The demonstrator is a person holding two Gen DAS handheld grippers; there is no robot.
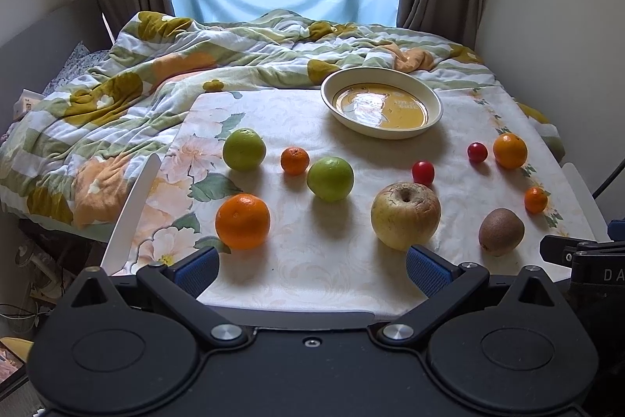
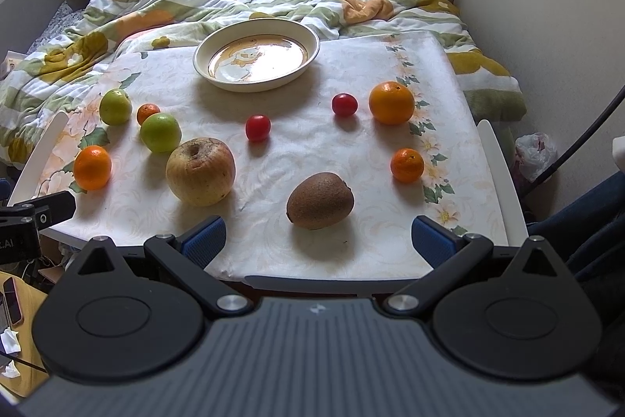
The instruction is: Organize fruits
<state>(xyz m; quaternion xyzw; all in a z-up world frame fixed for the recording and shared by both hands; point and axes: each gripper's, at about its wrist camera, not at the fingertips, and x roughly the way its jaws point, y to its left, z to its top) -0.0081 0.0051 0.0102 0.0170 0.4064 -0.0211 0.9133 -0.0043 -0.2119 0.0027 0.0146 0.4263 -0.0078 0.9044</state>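
a small bench (image 1: 312,272) with a floral cover stands over a bed with a rumpled green and yellow quilt (image 1: 129,92). at the far side of the bench sits a shallow cream dish (image 2: 205,63), with nothing in it. fruit lies loose on the cover, each piece apart from the others. on the left are two green apples (image 2: 115,106) (image 2: 160,132), a small tangerine (image 2: 147,113) between them, and an orange (image 2: 92,167) nearer the front. a large yellowish apple (image 2: 200,170) sits near the middle front, with a brown kiwi (image 2: 320,200) to its right. two red cherry tomatoes (image 2: 258,127) (image 2: 344,104) lie near the centre. on the right are another orange (image 2: 391,102) and a small tangerine (image 2: 407,165). the left hand-held gripper (image 1: 312,266) and right hand-held gripper (image 2: 318,235) both hover at the near edge, jaws spread wide, holding nothing.
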